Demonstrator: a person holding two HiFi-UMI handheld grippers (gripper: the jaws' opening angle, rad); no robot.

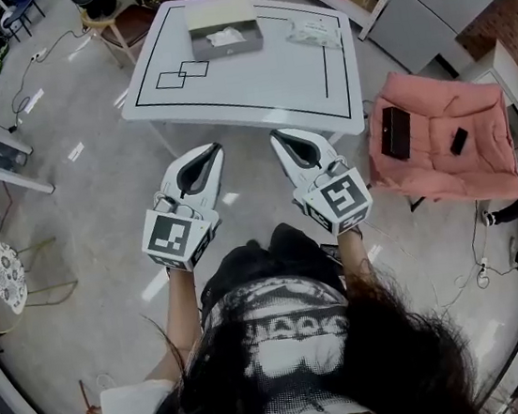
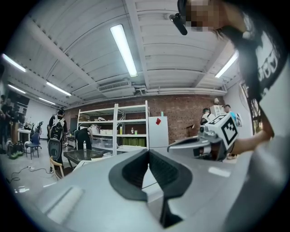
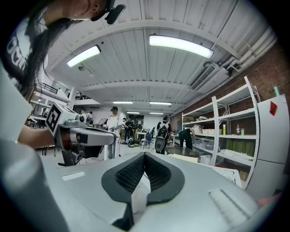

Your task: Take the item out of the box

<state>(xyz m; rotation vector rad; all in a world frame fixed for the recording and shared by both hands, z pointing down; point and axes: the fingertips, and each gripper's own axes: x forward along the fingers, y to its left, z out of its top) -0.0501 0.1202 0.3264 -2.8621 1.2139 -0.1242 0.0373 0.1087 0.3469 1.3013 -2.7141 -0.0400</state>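
Observation:
An open grey box (image 1: 223,28) with a pale item (image 1: 225,36) inside stands on the far side of a white table (image 1: 251,74). My left gripper (image 1: 212,148) and right gripper (image 1: 275,137) hover side by side in front of the table's near edge, well short of the box. Both are shut with nothing between the jaws. In the left gripper view the black pads (image 2: 136,168) meet at the tips (image 2: 148,151), and the right gripper (image 2: 170,148) shows to the right. The right gripper view shows its pads (image 3: 157,174) closed together (image 3: 144,154), with the left gripper (image 3: 114,134) at the left.
A clear bag (image 1: 314,30) lies on the table right of the box. Black tape lines mark the tabletop. A pink-covered chair (image 1: 439,135) with dark objects stands at the right, a stool (image 1: 8,275) at the left. Shelves (image 2: 113,129) and people (image 3: 113,122) fill the room beyond.

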